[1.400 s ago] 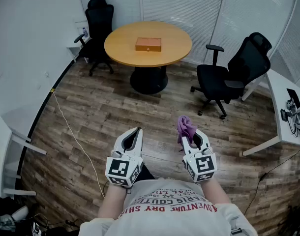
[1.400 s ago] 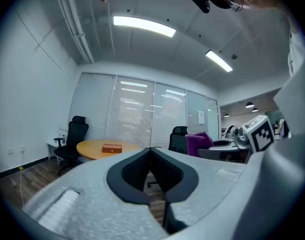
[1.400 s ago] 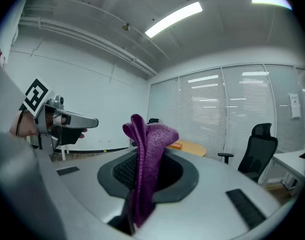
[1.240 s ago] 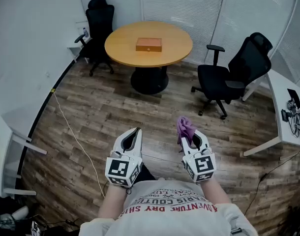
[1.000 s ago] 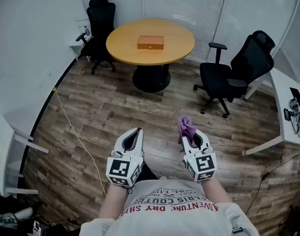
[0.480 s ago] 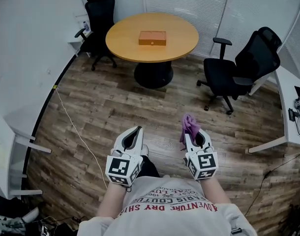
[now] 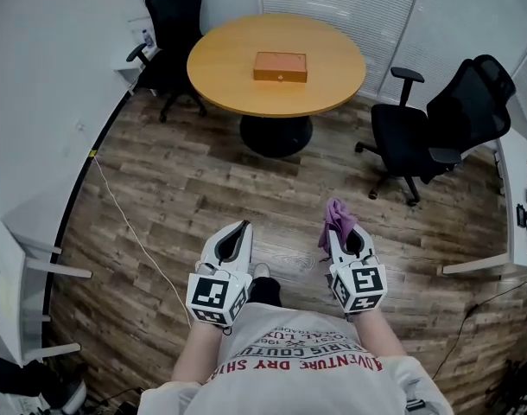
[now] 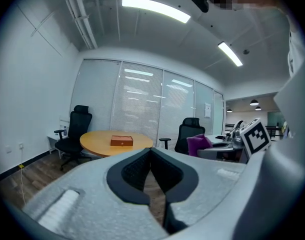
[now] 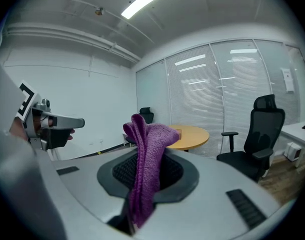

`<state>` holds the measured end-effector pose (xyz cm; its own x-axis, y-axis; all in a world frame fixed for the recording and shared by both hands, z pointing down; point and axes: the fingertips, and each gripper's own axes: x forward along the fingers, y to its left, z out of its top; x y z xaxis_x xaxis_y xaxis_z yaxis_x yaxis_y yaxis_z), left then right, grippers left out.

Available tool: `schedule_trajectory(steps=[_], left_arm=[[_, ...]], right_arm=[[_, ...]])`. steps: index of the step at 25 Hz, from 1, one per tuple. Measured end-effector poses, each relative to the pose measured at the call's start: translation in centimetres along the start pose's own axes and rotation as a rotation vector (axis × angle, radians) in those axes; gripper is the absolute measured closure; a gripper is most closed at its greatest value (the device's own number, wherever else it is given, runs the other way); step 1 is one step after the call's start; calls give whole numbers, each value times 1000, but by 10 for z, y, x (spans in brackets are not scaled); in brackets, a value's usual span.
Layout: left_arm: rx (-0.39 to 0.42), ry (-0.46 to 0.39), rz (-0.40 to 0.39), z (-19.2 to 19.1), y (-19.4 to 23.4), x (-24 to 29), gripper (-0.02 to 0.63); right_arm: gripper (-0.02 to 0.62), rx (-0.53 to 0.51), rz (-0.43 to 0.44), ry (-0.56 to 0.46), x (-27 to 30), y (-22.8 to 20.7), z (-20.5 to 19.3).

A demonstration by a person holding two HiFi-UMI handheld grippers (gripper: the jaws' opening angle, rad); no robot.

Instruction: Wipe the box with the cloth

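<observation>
An orange-brown box [image 7: 280, 66] lies near the middle of a round wooden table [image 7: 220, 76] at the far end of the room, also small in the left gripper view as the box [image 8: 121, 141]. Both grippers are held close to my body, far from the table. My right gripper [image 7: 337, 229] is shut on a purple cloth [image 7: 335, 215] that sticks up out of its jaws; the cloth [image 9: 145, 160] fills the middle of the right gripper view. My left gripper [image 7: 238, 228] is shut with nothing in it, its jaws meeting at the tip.
Wood-plank floor lies between me and the table. A black office chair [image 7: 436, 133] stands right of the table, another chair [image 7: 168, 24] at its far left. White desks [image 7: 17, 258] line the left wall and a desk [image 7: 523, 197] the right. A pale cable [image 7: 130, 232] trails across the floor.
The view has advanced toward the table: the table and box sit larger and nearer than before. Both grippers keep the same pose, the cloth still held in the right one.
</observation>
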<state>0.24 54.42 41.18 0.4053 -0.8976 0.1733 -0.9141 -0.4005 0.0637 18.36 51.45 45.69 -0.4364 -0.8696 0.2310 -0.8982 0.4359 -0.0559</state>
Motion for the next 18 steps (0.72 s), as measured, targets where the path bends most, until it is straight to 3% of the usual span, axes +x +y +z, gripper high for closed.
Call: schedule_trajectory(steps=[9,18], left_arm=[[-24,-8,-13,32,124,70,597],[-10,0,-41,46,175,125,597]], right_arm=[[520,-10,-33,72,125,17,34],[519,-4,-24,143,195,13,39]])
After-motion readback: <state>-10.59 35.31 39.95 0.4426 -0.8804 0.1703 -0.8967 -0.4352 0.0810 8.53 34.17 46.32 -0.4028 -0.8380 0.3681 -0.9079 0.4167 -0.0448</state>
